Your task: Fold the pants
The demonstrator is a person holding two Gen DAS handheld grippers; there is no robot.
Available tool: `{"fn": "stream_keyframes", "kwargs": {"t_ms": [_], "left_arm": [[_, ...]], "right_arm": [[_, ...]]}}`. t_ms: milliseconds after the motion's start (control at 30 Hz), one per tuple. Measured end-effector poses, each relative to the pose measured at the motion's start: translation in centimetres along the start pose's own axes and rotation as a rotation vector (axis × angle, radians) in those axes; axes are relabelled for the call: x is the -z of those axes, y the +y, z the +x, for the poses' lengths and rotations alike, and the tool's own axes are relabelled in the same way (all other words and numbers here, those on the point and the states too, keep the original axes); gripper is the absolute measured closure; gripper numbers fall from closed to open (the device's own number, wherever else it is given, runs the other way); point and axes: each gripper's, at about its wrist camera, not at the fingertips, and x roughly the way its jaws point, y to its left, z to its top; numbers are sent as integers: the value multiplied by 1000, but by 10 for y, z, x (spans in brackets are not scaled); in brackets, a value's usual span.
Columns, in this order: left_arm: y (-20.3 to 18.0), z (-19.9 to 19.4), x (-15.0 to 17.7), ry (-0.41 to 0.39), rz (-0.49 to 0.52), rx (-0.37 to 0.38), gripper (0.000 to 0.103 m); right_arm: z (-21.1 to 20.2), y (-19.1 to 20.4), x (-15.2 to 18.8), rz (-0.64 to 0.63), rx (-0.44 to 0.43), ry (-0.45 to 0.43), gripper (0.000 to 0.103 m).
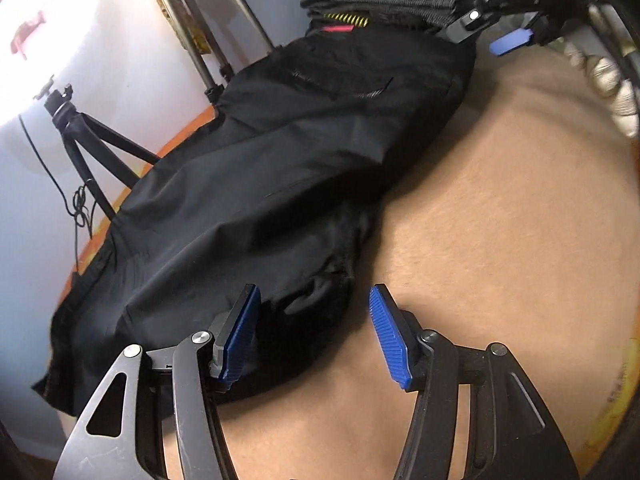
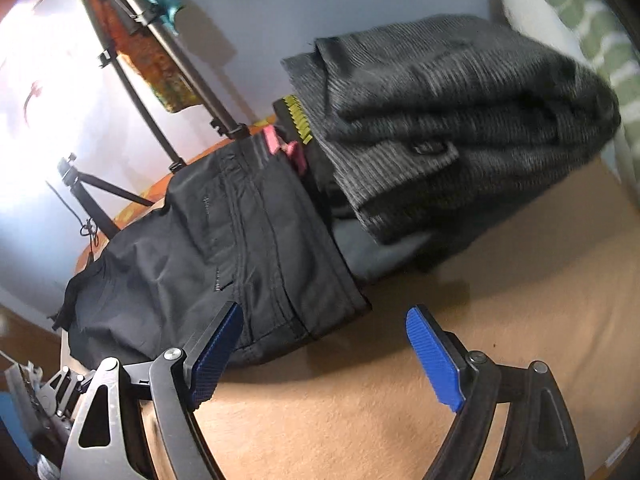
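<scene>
The black pants (image 1: 260, 184) lie lengthwise-folded on the tan surface (image 1: 500, 240), cross folds apparently remaining, while the left gripper (image 1: 314, 336) and right gripper (image 2: 324, 356) gape empty.

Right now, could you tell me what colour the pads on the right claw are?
Bright blue, ribbed pads; the right wrist view shows them best.

A tan blanket-covered surface (image 1: 500, 220) is seen, on which black pants (image 1: 260, 168) and a stack of folded dark garments (image 2: 460, 128) are laid.
</scene>
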Motion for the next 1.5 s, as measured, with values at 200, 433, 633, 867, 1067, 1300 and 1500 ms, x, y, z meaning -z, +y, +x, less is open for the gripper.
{"fn": "stream_keyframes", "kwargs": {"t_ms": [200,433,633,867,1067,1300,1500], "left_arm": [[6,11,-3,-8,-7,-37,45],[-2,18,-7,-59,70,-53,89],[14,-4,-3,-104,-10,28,93],[18,-39,12,-131,-11,64,94],[-4,-57,33,-105,64,95,94],[-39,-67,53,-94,120,129,94],[-46,-66,66,-86,127,120,94]], "right_arm": [[26,-5,3,94,-62,48,18],[50,5,-2,133,-120,53,35],[46,-5,4,219,-180,18,87],[-5,15,27,121,-169,-41,90],[-33,18,79,74,-134,-38,90],[-57,1,127,23,-112,17,90],[-75,-10,133,-67,-81,31,65]]}}
